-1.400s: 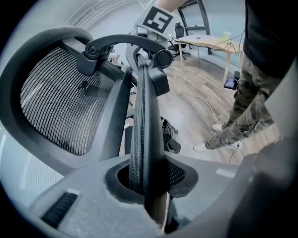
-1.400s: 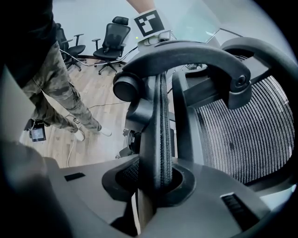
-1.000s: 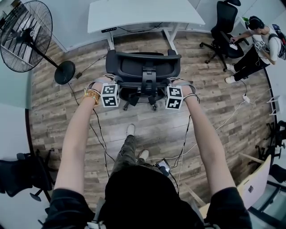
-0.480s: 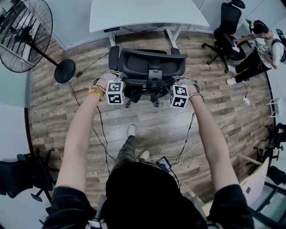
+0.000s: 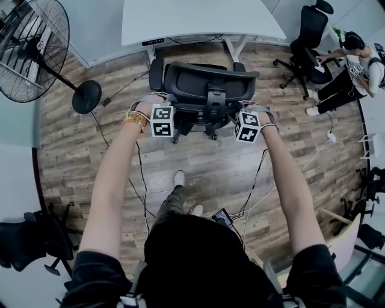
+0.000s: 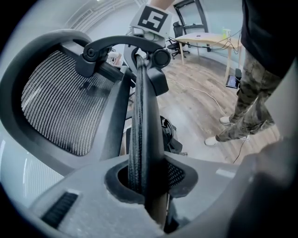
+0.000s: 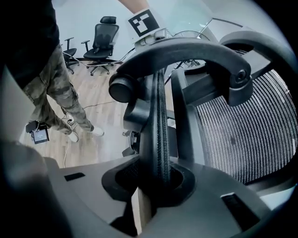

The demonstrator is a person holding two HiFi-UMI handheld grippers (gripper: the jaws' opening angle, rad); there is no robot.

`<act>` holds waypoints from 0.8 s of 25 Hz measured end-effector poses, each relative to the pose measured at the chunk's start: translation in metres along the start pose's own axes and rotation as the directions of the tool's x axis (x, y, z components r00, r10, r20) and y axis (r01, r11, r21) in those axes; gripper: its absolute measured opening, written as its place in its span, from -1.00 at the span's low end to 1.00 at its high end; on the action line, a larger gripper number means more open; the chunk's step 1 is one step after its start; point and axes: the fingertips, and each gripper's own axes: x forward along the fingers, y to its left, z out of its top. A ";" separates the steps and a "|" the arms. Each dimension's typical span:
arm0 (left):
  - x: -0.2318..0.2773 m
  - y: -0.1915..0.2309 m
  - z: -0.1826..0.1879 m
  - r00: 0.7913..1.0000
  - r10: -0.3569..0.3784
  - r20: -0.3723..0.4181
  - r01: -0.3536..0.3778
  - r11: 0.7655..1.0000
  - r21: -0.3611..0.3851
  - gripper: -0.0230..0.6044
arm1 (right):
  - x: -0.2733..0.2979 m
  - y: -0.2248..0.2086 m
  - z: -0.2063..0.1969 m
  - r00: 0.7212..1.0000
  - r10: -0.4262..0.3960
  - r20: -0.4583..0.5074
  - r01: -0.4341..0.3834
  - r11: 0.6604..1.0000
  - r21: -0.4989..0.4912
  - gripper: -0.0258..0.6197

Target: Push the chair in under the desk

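Both grippers are clamped on the chair (image 5: 207,81). Your left gripper (image 5: 159,103) is pinching the left rim of the backrest and your right gripper (image 5: 245,109) the right rim, and each gripper view shows that thin rim pressed between the jaws. The chair sits straight ahead of the grippers, between them and the counter (image 5: 198,18), close to its near edge but not tucked under yet.

It's on casters over a wood floor, so it should roll pretty easily. The seat probably swivels though, so push unevenly and it'll likely twist off line. The rim looks like the stiff part and the mesh inside it would just give, so the rim is the right place to hold. Go low and even on both sides, since the backrest may recline a bit under load.
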 end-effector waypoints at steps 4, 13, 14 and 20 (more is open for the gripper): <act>0.007 0.016 -0.008 1.000 0.001 0.004 -0.001 1.000 0.007 -0.67 | 0.009 -0.016 0.000 1.000 0.004 -0.004 -0.004 1.000 0.010 -0.69; 0.024 0.052 -0.027 1.000 0.009 0.011 -0.009 1.000 0.020 -0.67 | 0.030 -0.053 0.000 1.000 0.008 -0.015 -0.008 1.000 0.030 -0.69; 0.025 0.058 -0.031 1.000 0.007 0.009 -0.007 1.000 0.020 -0.67 | 0.033 -0.060 0.001 1.000 0.013 -0.014 -0.012 0.999 0.032 -0.69; 0.038 0.098 -0.043 1.000 -0.002 0.012 0.001 1.000 0.026 -0.68 | 0.045 -0.102 -0.003 1.000 0.009 -0.016 -0.009 0.999 0.033 -0.69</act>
